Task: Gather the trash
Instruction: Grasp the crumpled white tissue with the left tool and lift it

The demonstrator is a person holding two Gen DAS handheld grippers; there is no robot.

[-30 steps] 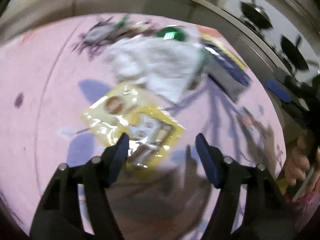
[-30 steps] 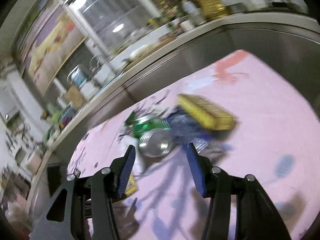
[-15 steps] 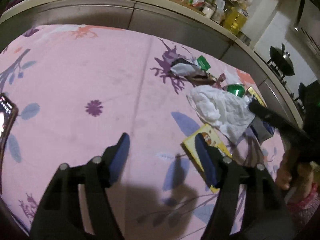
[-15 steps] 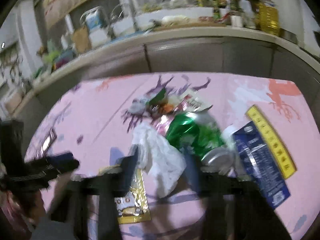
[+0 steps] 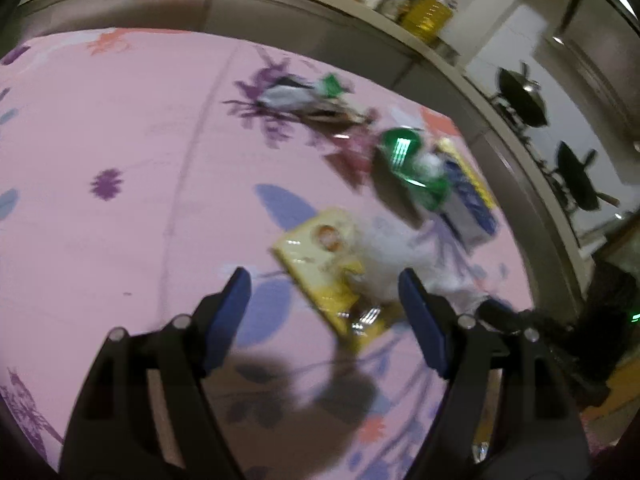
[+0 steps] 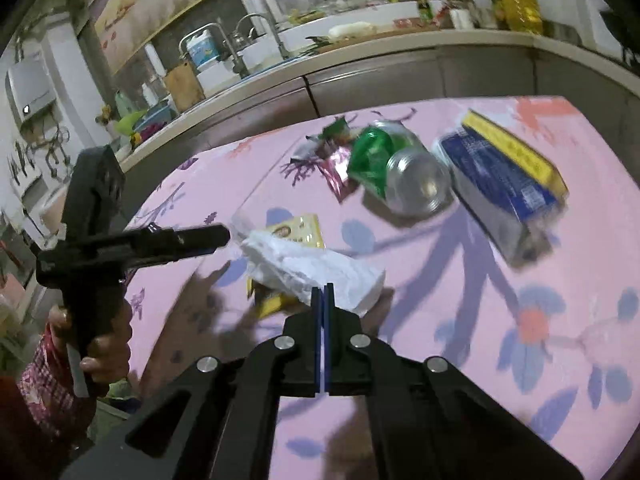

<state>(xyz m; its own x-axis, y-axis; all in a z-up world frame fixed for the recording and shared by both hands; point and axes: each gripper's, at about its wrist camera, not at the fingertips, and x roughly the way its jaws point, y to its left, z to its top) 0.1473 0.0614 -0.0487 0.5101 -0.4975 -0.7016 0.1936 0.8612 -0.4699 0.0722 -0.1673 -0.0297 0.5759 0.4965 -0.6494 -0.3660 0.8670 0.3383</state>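
- Across the pink flowered tablecloth, trash lies at frame centre: blue carton, green can, yellow packet.
- Our right gripper has just clamped shut on the white tissue, lower centre; first pickup looks secured.
- Our left gripper has been widening, empty, over the packet.

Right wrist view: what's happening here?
A person is clearing trash off a pink flowered tablecloth. The right hand-held gripper has just closed on the edge of a white crumpled tissue, which lies over a yellow wrapper. The left hand-held gripper stands open above that wrapper, holding nothing. A green can and a blue carton remain.
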